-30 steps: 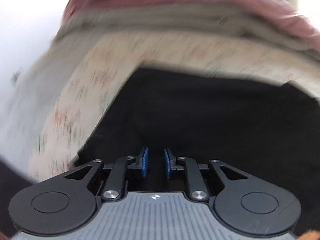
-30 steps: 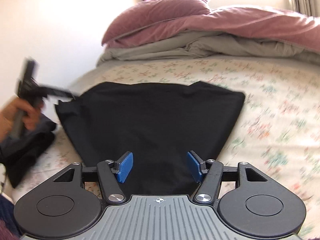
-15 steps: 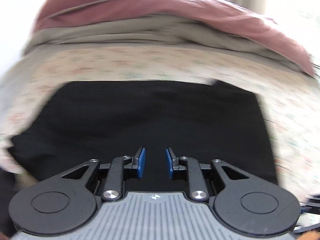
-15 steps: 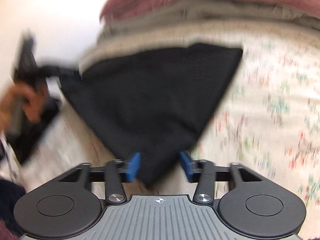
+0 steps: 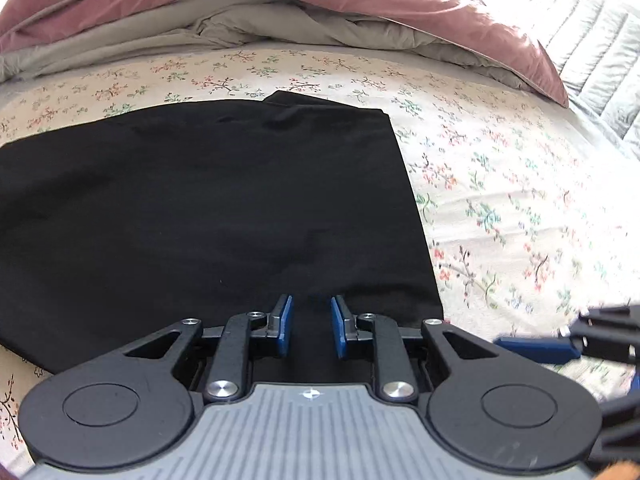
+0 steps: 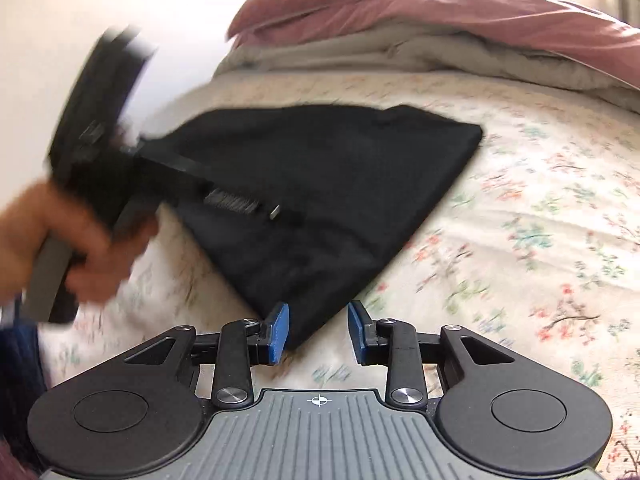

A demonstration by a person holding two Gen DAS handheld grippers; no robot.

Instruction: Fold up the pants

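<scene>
Right gripper (image 6: 316,328): jaws set wide and empty, now straddling the near corner of the pants, which a second ago lay further ahead under a more level view.
Left gripper (image 5: 311,330): blue pads (image 5: 283,330) a narrow gap apart, nothing between them; it has swung from the garment's left edge to hover over its near hem.
Left hand (image 6: 76,240): grips the handle, blurred, so it is moving.
Pants (image 5: 200,208): black, folded flat on the floral sheet (image 5: 500,184), right edge straight, a small flap poking out at the far edge.
Change: both tools have converged on the near edge, neither gripping.
Meaning: likely lining up the next fold, near edge carried toward the far one.
Quilt (image 5: 304,28): heaped pink and grey at the far side, well apart from the cloth.
</scene>
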